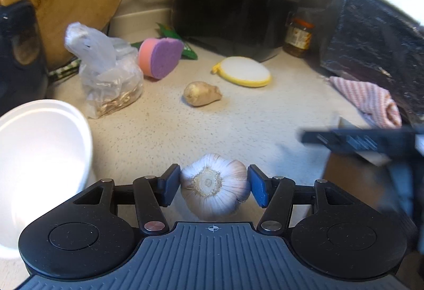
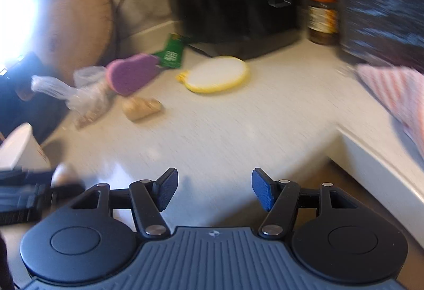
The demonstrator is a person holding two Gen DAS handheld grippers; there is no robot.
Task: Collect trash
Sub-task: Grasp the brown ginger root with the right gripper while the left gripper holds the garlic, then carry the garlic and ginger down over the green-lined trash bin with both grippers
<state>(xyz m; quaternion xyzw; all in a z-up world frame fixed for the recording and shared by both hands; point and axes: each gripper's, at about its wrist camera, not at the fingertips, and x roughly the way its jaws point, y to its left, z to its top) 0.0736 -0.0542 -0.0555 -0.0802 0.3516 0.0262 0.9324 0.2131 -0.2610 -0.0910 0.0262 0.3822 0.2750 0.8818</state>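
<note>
From the left wrist, the left claw pinches a garlic bulb with its pads against both flanks, root end turned toward the camera, above the speckled worktop. Bare worktop lies ahead up to a ginger root; a white bowl crowds the left. From the right wrist, blurred, the right claw is spread and empty above bare worktop, whose edge drops away on the right.

garlic btwn left gripper pads, ginger behind it, bowl at left, cooker at back
</note>
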